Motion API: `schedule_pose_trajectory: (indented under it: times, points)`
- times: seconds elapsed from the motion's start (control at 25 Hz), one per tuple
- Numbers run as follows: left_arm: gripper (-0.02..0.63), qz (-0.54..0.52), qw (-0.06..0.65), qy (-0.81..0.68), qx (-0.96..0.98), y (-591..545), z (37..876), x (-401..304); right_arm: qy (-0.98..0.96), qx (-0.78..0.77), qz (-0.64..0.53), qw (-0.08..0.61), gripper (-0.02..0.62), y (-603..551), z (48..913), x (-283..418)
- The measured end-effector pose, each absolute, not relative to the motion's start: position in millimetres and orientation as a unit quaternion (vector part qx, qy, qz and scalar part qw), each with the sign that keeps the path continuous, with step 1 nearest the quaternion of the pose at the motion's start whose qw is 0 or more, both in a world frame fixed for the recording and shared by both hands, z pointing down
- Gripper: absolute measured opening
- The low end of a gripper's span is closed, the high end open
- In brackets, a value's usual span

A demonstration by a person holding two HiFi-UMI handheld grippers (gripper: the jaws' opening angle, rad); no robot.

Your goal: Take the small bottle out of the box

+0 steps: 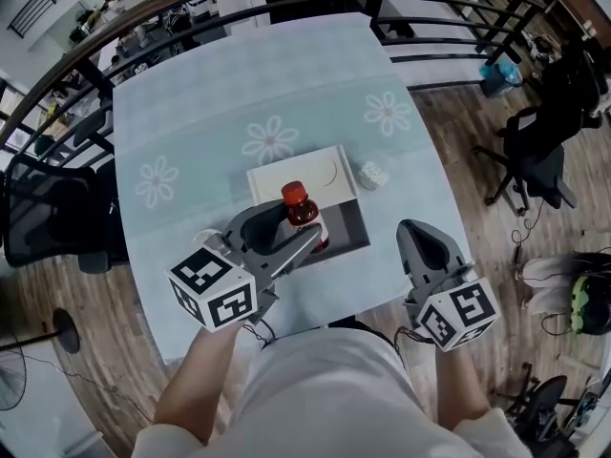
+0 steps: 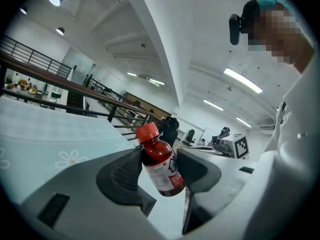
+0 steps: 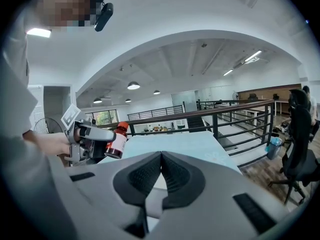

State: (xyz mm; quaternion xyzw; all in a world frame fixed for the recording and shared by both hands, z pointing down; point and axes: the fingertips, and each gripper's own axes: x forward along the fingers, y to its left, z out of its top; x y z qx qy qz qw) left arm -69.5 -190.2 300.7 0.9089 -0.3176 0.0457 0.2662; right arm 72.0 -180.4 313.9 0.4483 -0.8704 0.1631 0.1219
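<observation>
Nearly upright small bottle [image 2: 159, 160] in left tongs [image 2: 161, 158], red cap [image 2: 147, 132] uppermost

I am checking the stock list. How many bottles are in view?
1. The bottle is clamped in the left gripper, over the box. The gripper covers part of the box, so another may be hidden there.

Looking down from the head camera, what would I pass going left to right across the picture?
Dark chair → left claw gripping the small bottle → small white object → right claw, shut and empty → office chair.
</observation>
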Motion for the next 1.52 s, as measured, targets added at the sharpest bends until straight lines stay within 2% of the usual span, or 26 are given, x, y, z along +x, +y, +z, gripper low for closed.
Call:
schedule_pose_trajectory:
  times: [0.6, 1.52]
  points:
    - [0.232, 0.023, 0.245, -0.326, 0.913, -174, 276, -92, -0.883, 0.434, 0.139, 0.114, 0.021, -170, 296, 45]
    - [0.230, 0.012, 0.251, -0.332, 0.909, -170, 280, -94, -0.894, 0.412, 0.130, 0.121, 0.021, -166, 295, 34]
